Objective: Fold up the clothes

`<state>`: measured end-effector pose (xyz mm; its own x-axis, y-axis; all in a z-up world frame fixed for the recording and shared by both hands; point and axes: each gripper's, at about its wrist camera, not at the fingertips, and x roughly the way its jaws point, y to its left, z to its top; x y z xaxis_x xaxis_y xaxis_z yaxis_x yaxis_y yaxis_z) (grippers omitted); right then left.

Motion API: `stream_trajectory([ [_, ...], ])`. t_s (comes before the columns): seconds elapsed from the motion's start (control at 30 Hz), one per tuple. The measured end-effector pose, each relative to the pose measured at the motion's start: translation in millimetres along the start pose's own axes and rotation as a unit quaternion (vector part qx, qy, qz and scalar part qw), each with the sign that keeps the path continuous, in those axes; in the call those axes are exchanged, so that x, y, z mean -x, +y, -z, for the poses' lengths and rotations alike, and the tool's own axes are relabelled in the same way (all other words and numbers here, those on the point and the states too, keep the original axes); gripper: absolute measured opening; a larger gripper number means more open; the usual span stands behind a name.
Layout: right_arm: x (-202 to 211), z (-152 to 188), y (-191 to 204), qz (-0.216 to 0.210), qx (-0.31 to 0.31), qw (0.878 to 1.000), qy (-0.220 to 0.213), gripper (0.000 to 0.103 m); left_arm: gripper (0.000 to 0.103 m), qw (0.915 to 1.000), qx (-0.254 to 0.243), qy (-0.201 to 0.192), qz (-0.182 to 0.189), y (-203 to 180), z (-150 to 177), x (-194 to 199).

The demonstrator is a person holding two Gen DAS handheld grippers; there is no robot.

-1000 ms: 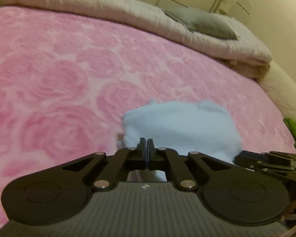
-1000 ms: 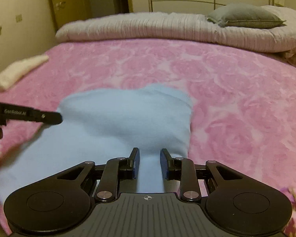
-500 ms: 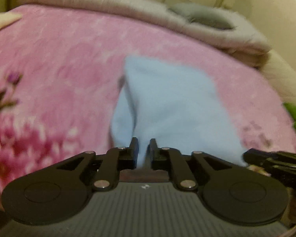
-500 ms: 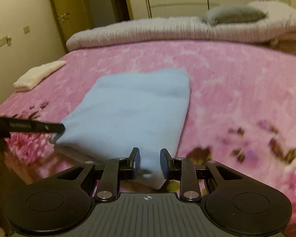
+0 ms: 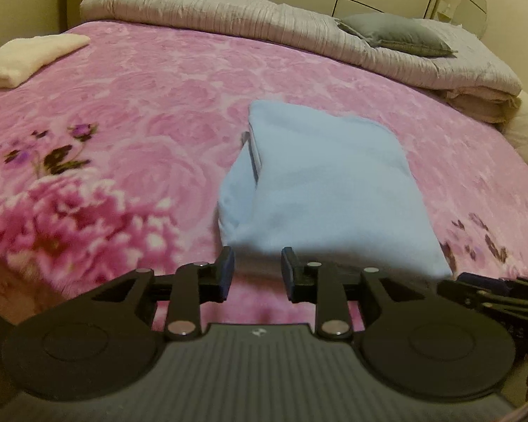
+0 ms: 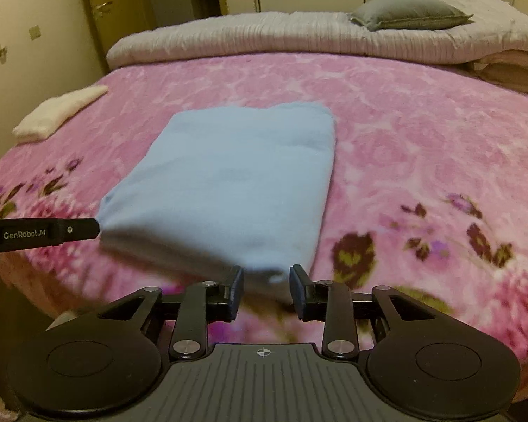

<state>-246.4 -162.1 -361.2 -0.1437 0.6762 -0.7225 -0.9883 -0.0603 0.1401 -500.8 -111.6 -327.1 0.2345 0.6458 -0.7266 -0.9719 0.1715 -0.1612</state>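
Note:
A folded light blue garment [image 5: 327, 190] lies flat on the pink floral bedspread [image 5: 140, 105]; it also shows in the right wrist view [image 6: 236, 179]. My left gripper [image 5: 257, 273] is open and empty, just short of the garment's near left corner. My right gripper [image 6: 266, 290] is open and empty, at the garment's near right corner. The left gripper's finger shows at the left edge of the right wrist view [image 6: 49, 232], and the right gripper's shows at the right edge of the left wrist view [image 5: 492, 293].
A folded cream cloth [image 5: 28, 58] lies at the bed's left edge, also in the right wrist view [image 6: 56, 112]. A rolled grey duvet [image 5: 264, 24] and a grey pillow [image 5: 394, 35] lie at the head. The bed's near edge runs just under both grippers.
The left gripper went from shut on the blue garment to open. Both grippers drew back toward the bed's near edge. The garment now lies flat and folded.

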Motion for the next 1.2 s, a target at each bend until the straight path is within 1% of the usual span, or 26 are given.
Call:
stream_trajectory([
  [0.1, 5.0, 7.7, 2.5, 0.005, -0.012, 1.000, 0.008, 0.037, 0.026, 1.0000, -0.004, 0.002, 0.000, -3.4, 9.3, 9.2],
  [0.2, 14.7, 12.5, 4.8, 0.001, -0.019, 1.000, 0.004, 0.040, 0.026, 0.9999, -0.010, -0.004, -0.003, -6.8, 13.3, 20.8],
  [0.3, 26.9, 15.0, 10.2, 0.000, -0.017, 1.000, -0.008, 0.045, 0.029, 0.9998, -0.015, -0.009, -0.005, -10.2, 17.3, 32.4],
  [0.37, 35.3, 15.9, 14.4, -0.001, -0.015, 1.000, -0.016, 0.047, 0.033, 0.9997, -0.019, -0.013, -0.006, -12.5, 20.0, 40.2],
  [0.43, 43.8, 16.7, 18.3, -0.002, -0.013, 1.000, -0.024, 0.049, 0.034, 0.9996, -0.022, -0.017, -0.008, -14.7, 22.7, 47.9],
  [0.5, 52.3, 17.9, 21.6, -0.003, -0.011, 0.999, -0.032, 0.052, 0.036, 0.9994, -0.026, -0.021, -0.009, -17.0, 25.3, 55.6],
  [0.67, 71.6, 22.2, 30.6, -0.007, -0.003, 0.999, -0.050, 0.054, 0.039, 0.9989, -0.036, -0.026, -0.011, -19.2, 31.5, 71.6],
  [0.8, 82.9, 24.2, 33.8, -0.010, 0.002, 0.998, -0.064, 0.056, 0.040, 0.9987, -0.041, -0.030, -0.008, -19.5, 29.4, 75.2],
  [0.97, 86.7, 17.9, 28.8, 0.001, -0.007, 0.997, -0.080, 0.057, 0.042, 0.9989, -0.036, -0.031, 0.002, -14.6, 20.5, 66.5],
  [1.03, 84.7, 15.6, 24.8, 0.005, -0.010, 0.996, -0.084, 0.057, 0.042, 0.9989, -0.034, -0.030, 0.011, -12.4, 16.7, 58.8],
  [1.1, 80.8, 13.9, 16.0, 0.000, -0.021, 0.996, -0.088, 0.057, 0.042, 0.9985, -0.020, -0.037, 0.034, -3.8, 11.8, 51.0],
  [1.17, 76.3, 11.3, -0.7, -0.022, -0.052, 0.994, -0.097, 0.057, 0.043, 0.9947, 0.041, -0.046, 0.082, 22.1, 6.9, 41.9],
  [1.2, 74.1, 10.0, -9.1, -0.034, -0.067, 0.992, -0.101, 0.057, 0.045, 0.9903, 0.073, -0.051, 0.107, 35.5, 4.5, 37.4],
])
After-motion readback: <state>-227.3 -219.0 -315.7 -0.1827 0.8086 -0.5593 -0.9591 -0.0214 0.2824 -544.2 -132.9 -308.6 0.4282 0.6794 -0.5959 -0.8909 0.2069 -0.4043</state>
